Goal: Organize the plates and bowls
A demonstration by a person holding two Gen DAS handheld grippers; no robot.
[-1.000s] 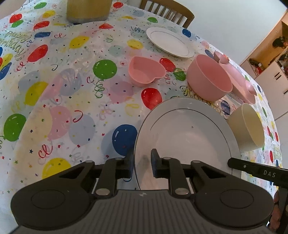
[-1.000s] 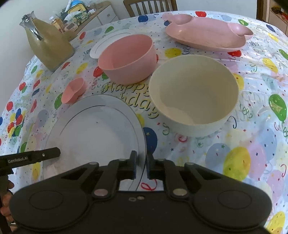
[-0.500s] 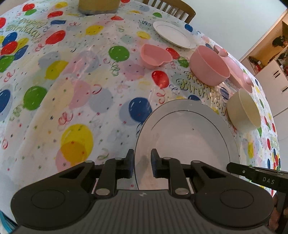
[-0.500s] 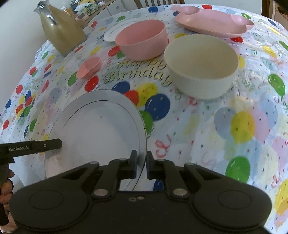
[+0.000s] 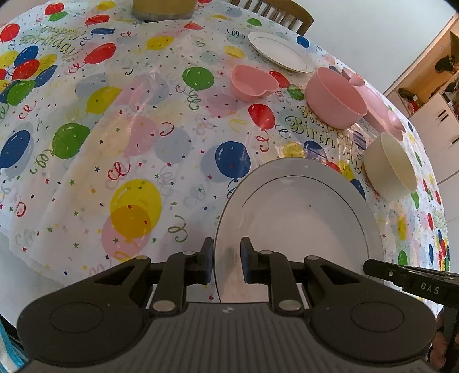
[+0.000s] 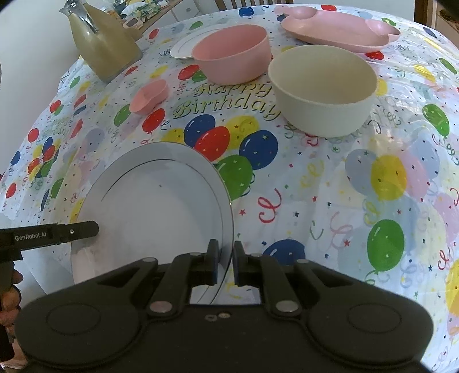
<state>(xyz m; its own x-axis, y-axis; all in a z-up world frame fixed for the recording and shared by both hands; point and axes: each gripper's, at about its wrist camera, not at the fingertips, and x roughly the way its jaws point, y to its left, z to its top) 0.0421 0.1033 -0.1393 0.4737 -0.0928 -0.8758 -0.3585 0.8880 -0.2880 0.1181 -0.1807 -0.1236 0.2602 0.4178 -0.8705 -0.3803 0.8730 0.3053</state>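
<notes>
Balloon-print cloth covers the desk (image 5: 143,143). We hold 1 large white plate (image 5: 301,223) by opposite rims, near the desk's front edge: left gripper (image 5: 226,259) fingers closed down on its left rim, right gripper (image 6: 225,262) fingers pinched on its right rim. We cannot tell whether the plate touches the cloth. We count 3 bowls, all empty: 1 pink bowl (image 6: 232,54), 1 cream bowl (image 6: 322,89) just beside it, 1 small pink heart-shaped bowl (image 5: 254,81). 1 small white plate (image 5: 279,51) lies behind the pink bowl. 1 pink divided tray (image 6: 338,24), empty, sits at the far side. 1 pitcher (image 6: 100,43) holds yellowish liquid.
</notes>
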